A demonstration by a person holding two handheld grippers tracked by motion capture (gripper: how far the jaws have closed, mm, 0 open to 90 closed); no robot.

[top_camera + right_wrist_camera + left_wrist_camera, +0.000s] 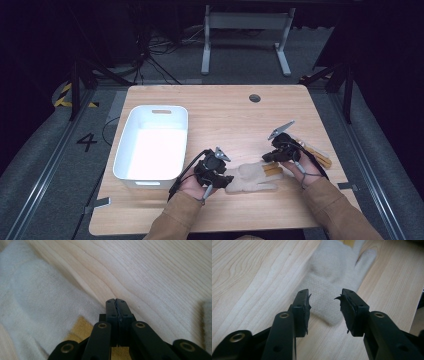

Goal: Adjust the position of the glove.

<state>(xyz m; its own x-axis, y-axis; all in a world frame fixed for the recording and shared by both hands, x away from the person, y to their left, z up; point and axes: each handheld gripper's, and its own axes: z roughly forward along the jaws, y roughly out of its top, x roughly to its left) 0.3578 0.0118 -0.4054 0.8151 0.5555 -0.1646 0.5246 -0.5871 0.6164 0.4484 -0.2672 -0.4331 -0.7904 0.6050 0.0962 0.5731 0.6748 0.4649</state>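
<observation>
The cream knit glove (250, 177) lies flat on the wooden surface (225, 115), right of the white bin (152, 145). The left claw (325, 307) is spread around its cuff, not pinching; it should settle lower before closing. The right claw (117, 305) is clenched, empty, beside the glove's fingers. No readable labels.

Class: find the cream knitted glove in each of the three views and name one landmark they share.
High view: the cream knitted glove lies flat near the table's front edge, between the two hands.
Left gripper view: upper centre, cuff between the open jaws, fingers pointing away.
Right gripper view: cream fabric, apparently the glove, fills the left side.
Shared landmark: the light wooden tabletop.
</observation>
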